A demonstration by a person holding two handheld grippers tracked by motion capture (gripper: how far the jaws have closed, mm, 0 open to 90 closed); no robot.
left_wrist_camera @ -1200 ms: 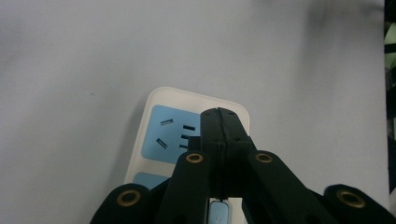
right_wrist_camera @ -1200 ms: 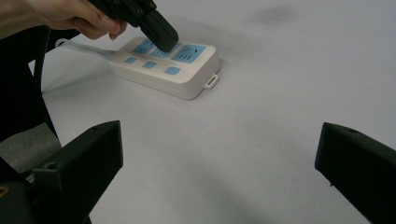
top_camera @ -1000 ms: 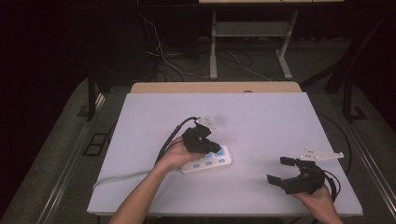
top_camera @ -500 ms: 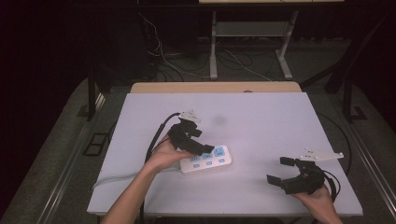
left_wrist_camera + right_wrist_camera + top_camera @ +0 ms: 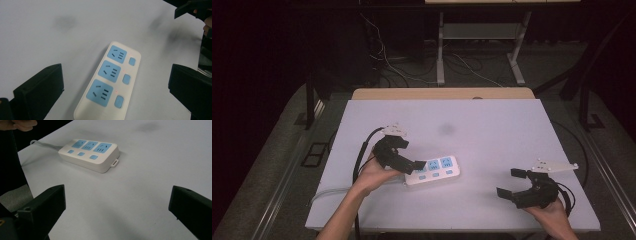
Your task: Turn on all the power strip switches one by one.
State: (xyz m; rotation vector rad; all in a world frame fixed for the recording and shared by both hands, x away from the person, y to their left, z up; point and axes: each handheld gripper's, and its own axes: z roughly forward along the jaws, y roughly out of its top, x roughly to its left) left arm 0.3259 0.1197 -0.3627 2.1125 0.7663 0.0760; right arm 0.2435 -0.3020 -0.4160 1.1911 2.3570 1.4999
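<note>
The power strip (image 5: 434, 170) lies flat just left of centre in the high view, its cord (image 5: 329, 192) trailing toward the lower left. The left gripper (image 5: 404, 159) hovers over its left end, jaws wide apart, holding nothing. The right gripper (image 5: 516, 183), lower right, is likewise spread and empty. The rigid, smooth plastic casing probably slides easily; grip across the long sides.

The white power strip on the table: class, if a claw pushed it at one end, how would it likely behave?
The power strip looks like a rigid plastic box lying flat, so it would probably slide, not tip or roll. Its smooth shell on the smooth table may slip easily. The cable leaving one end would likely drag and swing it round.
</note>
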